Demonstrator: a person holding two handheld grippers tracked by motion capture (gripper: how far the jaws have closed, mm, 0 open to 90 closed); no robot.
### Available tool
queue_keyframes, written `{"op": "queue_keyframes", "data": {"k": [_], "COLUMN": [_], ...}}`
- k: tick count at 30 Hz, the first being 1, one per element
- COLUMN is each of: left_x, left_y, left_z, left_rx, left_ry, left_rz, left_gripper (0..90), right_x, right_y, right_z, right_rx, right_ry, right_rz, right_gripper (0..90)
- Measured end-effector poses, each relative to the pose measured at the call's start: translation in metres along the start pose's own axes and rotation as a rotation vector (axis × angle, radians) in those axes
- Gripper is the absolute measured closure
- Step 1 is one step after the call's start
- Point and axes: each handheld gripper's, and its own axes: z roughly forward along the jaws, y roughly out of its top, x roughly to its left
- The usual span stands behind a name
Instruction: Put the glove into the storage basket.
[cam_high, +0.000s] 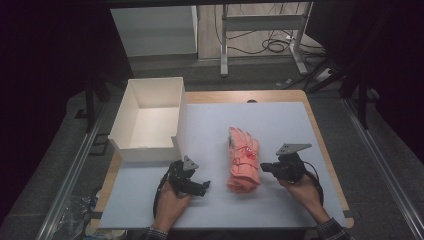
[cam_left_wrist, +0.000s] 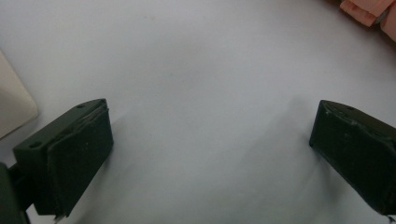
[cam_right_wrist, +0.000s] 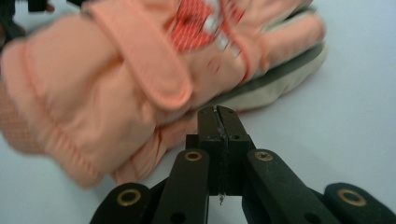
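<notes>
Down at the near edge of the counter (cam_high: 280, 210), two hands come in from the bottom of the high view, each carrying a claw. The left claw (cam_high: 200, 187) rests on the pale sheet in the person's left hand (cam_high: 170, 202), pointing toward the middle; its own view looks along two black jaws spread wide apart over bare white surface, nothing between them. Across from it, the right claw (cam_high: 266, 167) sits in the right hand (cam_high: 302, 187), grey three-cornered plate on top, nose aimed at the pink glove (cam_high: 243, 160). In the right gripper view that claw (cam_right_wrist: 218, 112) has its jaws pressed together, flat against each other, tips right at the glove's underside near the cuff; whether any fabric is nipped between them I cannot tell. The glove lies flat in the middle of the counter between the two claws, cuff toward the person, fingers pointing away, a red-and-white patch on its back. Farther off, at the counter's far left, stands an open white box (cam_high: 150, 120), well apart from the glove.
</notes>
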Motion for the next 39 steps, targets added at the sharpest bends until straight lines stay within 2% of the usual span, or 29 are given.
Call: {"op": "queue_keyframes", "data": {"k": [5, 14, 23, 39], "left_x": [0.0, 0.0, 0.0, 0.0], "left_y": [0.0, 0.0, 0.0, 0.0], "left_z": [0.0, 0.0, 0.0, 0.0], "left_rx": [0.0, 0.0, 0.0, 0.0], "left_ry": [0.0, 0.0, 0.0, 0.0], "left_rz": [0.0, 0.0, 0.0, 0.0], "left_gripper": [0.0, 0.0, 0.0, 0.0], "right_x": [0.009, 0.019, 0.03, 0.047], "right_y": [-0.016, -0.035, -0.03, -0.013], "right_z": [0.003, 0.009, 0.024, 0.048], "right_rx": [0.018, 0.049, 0.054, 0.057], "right_ry": [0.013, 0.047, 0.075, 0.094], "right_rz": [-0.016, -0.004, -0.004, -0.048], "right_gripper": [89.0, 89.0, 88.9, 88.8]}}
